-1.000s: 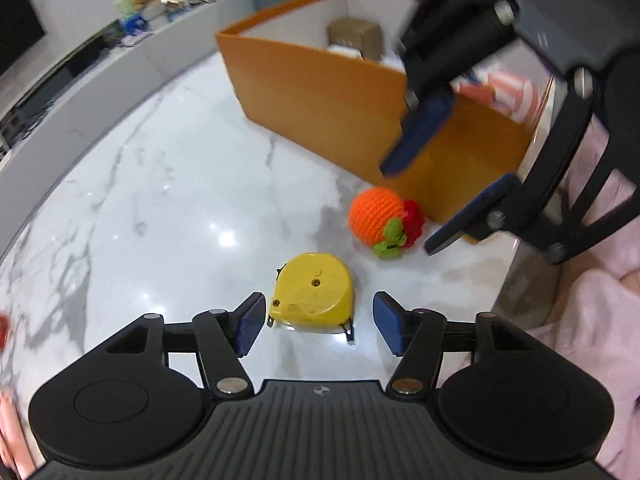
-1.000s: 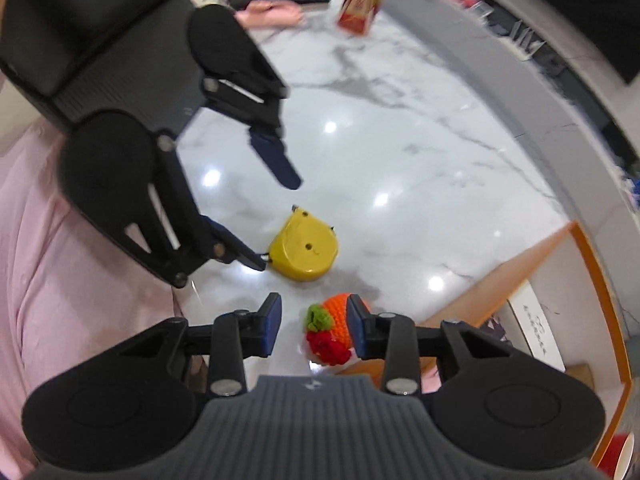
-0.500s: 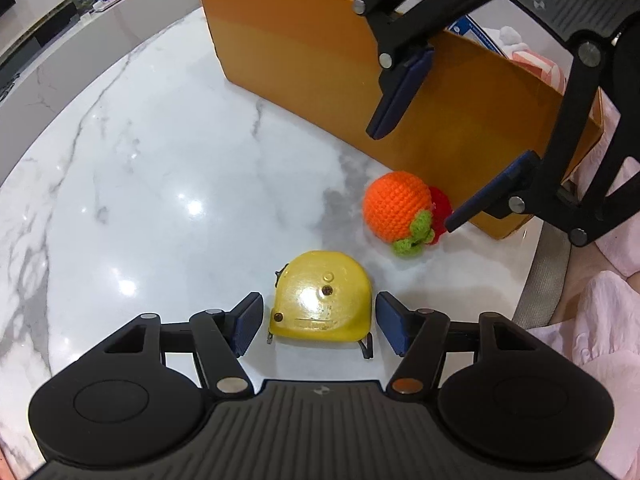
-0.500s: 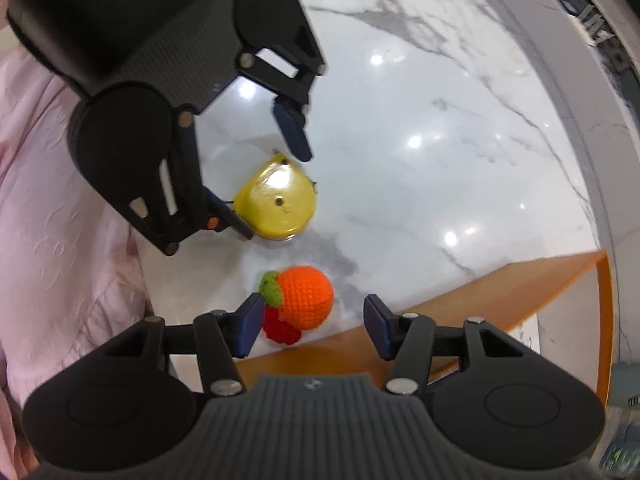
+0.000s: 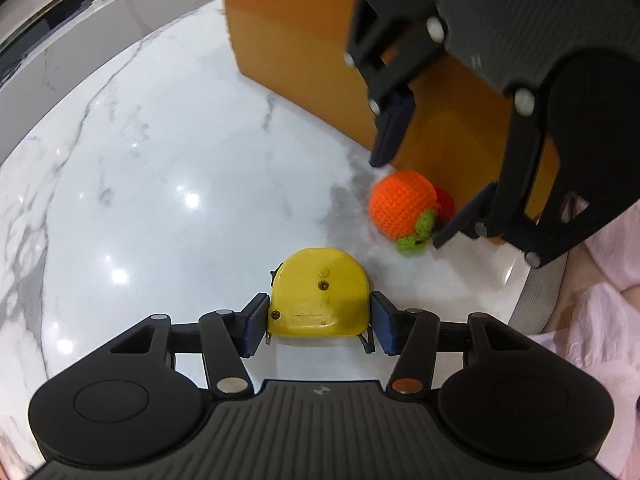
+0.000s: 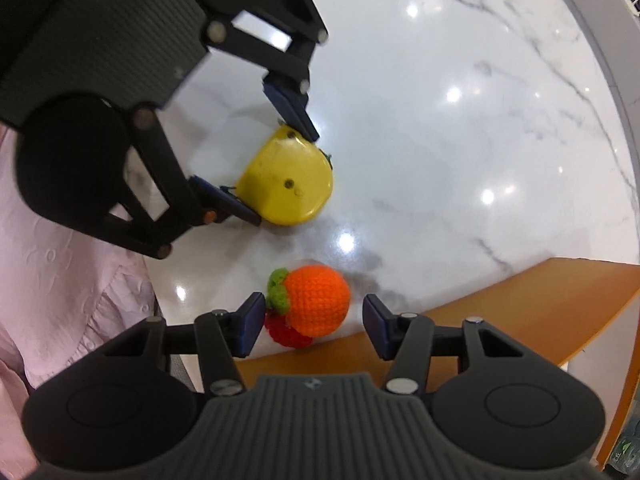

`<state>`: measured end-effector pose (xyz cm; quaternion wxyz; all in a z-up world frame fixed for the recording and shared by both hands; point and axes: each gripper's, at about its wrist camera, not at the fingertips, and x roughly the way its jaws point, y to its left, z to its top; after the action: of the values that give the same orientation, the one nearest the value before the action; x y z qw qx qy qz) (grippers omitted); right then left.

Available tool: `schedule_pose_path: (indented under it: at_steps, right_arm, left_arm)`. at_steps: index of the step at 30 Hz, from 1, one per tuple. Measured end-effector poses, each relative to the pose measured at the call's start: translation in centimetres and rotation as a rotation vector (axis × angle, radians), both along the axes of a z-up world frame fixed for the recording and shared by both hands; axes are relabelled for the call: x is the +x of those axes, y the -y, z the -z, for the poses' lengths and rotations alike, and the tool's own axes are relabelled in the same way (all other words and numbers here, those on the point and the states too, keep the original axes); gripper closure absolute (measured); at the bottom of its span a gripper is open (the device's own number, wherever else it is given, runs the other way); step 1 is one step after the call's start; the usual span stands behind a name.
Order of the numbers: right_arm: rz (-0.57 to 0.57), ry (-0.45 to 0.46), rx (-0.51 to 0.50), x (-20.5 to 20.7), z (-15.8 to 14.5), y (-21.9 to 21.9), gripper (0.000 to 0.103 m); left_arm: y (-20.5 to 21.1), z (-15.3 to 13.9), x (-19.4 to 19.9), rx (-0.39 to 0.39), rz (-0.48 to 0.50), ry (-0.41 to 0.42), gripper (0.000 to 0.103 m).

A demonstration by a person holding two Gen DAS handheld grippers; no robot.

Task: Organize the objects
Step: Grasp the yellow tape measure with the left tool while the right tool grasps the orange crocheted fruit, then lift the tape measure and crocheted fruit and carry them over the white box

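A yellow tape measure point(image 5: 318, 294) lies on the white marble table, between the pads of my left gripper point(image 5: 318, 326); the pads touch or nearly touch its two sides. It also shows in the right wrist view point(image 6: 288, 182). An orange crocheted fruit point(image 6: 316, 300) with green leaves and a red piece lies beside the orange box wall point(image 5: 304, 60). My right gripper point(image 6: 310, 326) is open around it, with a gap on its right side. In the left wrist view the right gripper point(image 5: 416, 196) hangs over the crocheted fruit point(image 5: 402, 204).
The orange box stands at the far right of the table point(image 5: 160, 160) and holds a few items, mostly hidden. A grey ledge point(image 5: 60, 52) with small clutter runs along the far side. Pink clothing point(image 6: 80, 300) is at the table's near edge.
My left gripper has moved forward and closed in around the tape measure. My right gripper has come down over the crocheted fruit, which now sits between its fingers.
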<state>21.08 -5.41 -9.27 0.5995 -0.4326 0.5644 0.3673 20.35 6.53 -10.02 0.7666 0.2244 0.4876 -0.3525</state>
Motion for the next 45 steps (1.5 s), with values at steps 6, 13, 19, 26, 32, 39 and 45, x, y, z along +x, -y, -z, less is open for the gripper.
schedule_pose_path:
  at_steps: [6,13,19,26,32,39,45]
  right_arm:
    - [-0.016,-0.015,-0.015,-0.1,0.6,-0.3,0.047]
    - [0.019,-0.044,-0.015,0.3,1.2,-0.3,0.051]
    - [0.046,-0.031,0.010,0.0,1.1,0.0,0.053]
    - [0.088,0.027,0.111,-1.4,-1.6,0.4,0.054]
    - [0.120,0.098,0.233,-3.8,-5.6,1.5,0.054]
    - [0.214,0.238,0.395,-5.9,-11.3,5.5,0.054]
    - [0.378,0.367,0.491,-7.2,-15.4,11.6,0.054]
  left_arm:
    - [-1.2,-0.9,-0.4,-0.013,-0.039,0.022,0.040]
    - [-1.7,-1.1,-1.2,-0.009,-0.059,0.029,0.040]
    - [-1.8,-1.8,-1.8,-0.005,-0.085,0.044,0.040]
    - [-1.7,-4.0,-3.4,0.015,-0.112,0.087,0.040]
    - [-1.2,-7.0,-5.5,0.024,-0.136,0.139,0.040]
    - [1.2,-11.7,-8.3,-0.010,-0.122,0.247,0.040]
    - [4.9,-15.1,-9.3,-0.104,-0.067,0.302,0.040]
